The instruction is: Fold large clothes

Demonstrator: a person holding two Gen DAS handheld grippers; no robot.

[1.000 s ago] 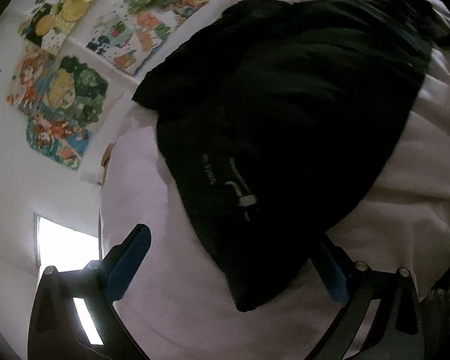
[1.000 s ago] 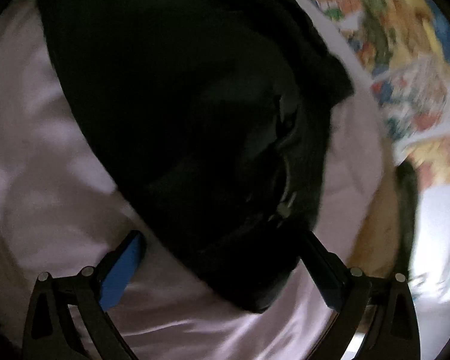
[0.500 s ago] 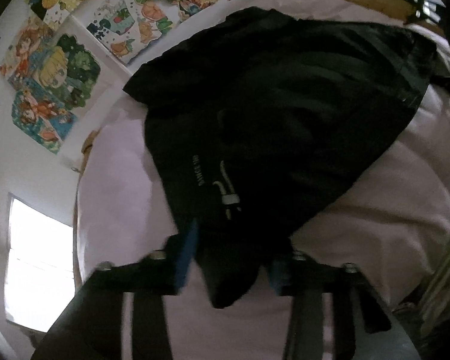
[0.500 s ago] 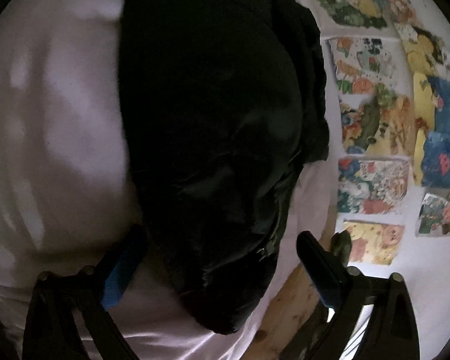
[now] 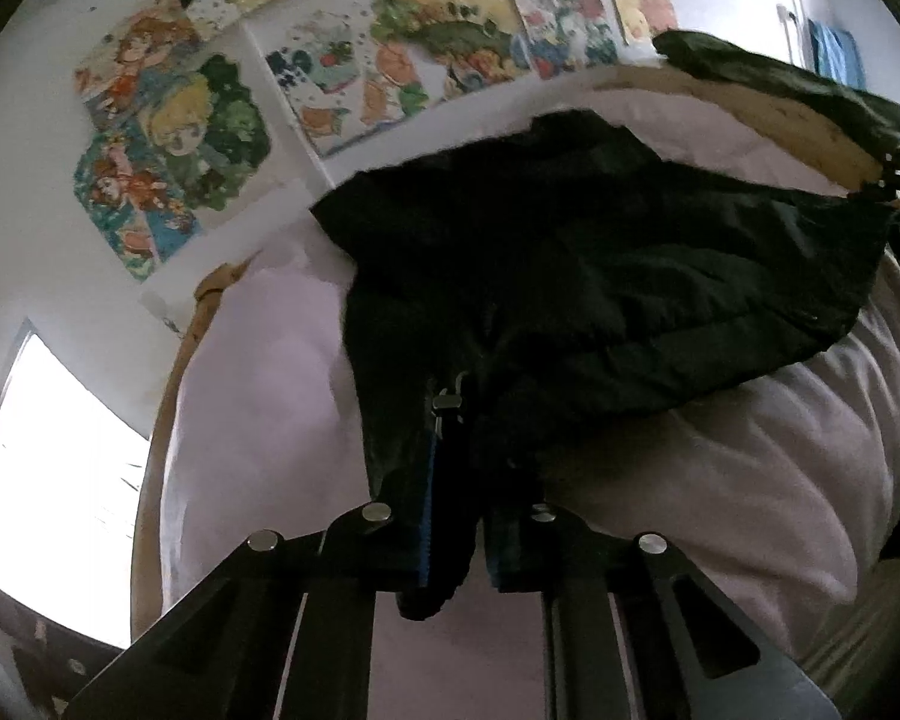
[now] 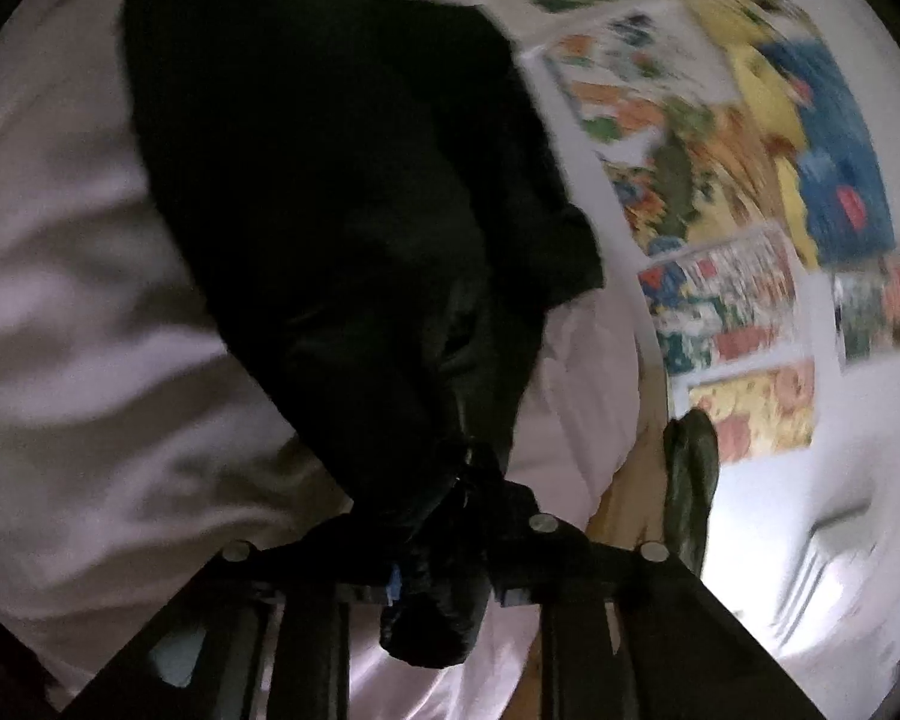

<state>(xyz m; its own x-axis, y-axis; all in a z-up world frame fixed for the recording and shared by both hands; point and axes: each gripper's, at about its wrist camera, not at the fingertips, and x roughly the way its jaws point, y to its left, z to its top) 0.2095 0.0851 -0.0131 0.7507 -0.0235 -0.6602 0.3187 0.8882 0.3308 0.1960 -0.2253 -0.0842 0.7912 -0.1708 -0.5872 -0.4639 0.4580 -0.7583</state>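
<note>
A large black padded jacket lies spread on a bed with a pale pink sheet. My left gripper has its jaws closing on one corner of the jacket, beside a metal zipper pull; the pinched fabric hangs below the pads. In the right wrist view the same jacket runs up and away. My right gripper has its jaws closing on another bunched corner, and a dark wad of cloth bulges below the fingers. Both corners are lifted off the pink sheet.
Colourful cartoon posters cover the white wall behind the bed, and more posters show in the right view. A wooden bed frame carries a dark green cloth. A bright window is at the left.
Both grippers stood wide open around the jacket's corners; both have since closed onto the fabric and risen, pulling the corners up. The left one also rolled.
</note>
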